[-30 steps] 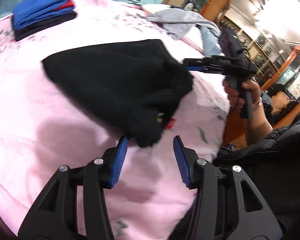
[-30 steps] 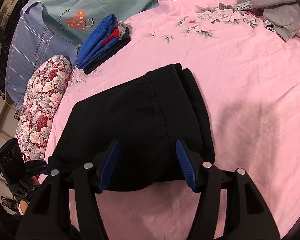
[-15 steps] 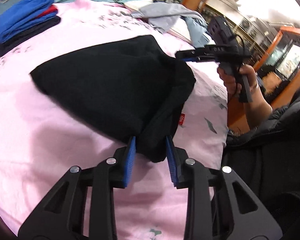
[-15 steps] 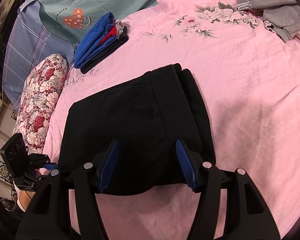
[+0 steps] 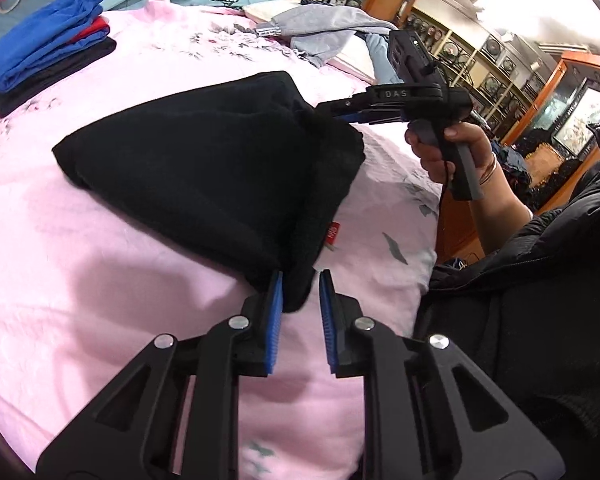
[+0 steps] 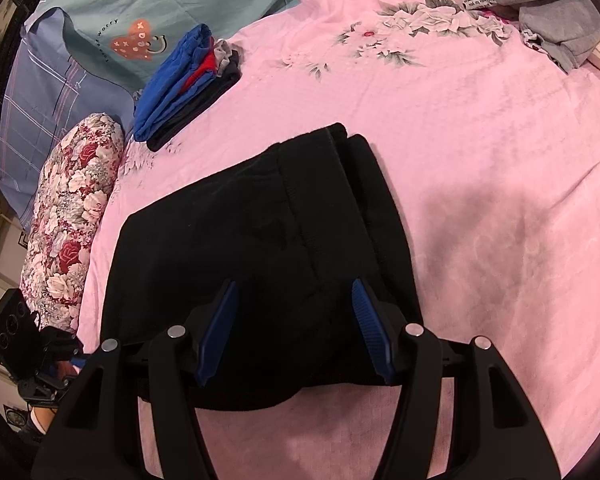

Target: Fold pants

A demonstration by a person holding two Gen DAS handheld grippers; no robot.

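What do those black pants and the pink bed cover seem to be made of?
The black pants look like thick, matte knit or fleece: fuzzy edges, no shine, and a ribbed band along one side. The pink bed cover looks like a soft plush or flannel blanket with a faint sheen and printed grey flowers.

home bedroom: pink floral bedsheet (image 6: 480, 152), floral pillow (image 6: 72, 216), folded clothes stack (image 6: 188, 84)

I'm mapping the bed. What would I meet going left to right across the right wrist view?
Floral pillow → blue clothes stack → black pants → pink sheet → gray garment.
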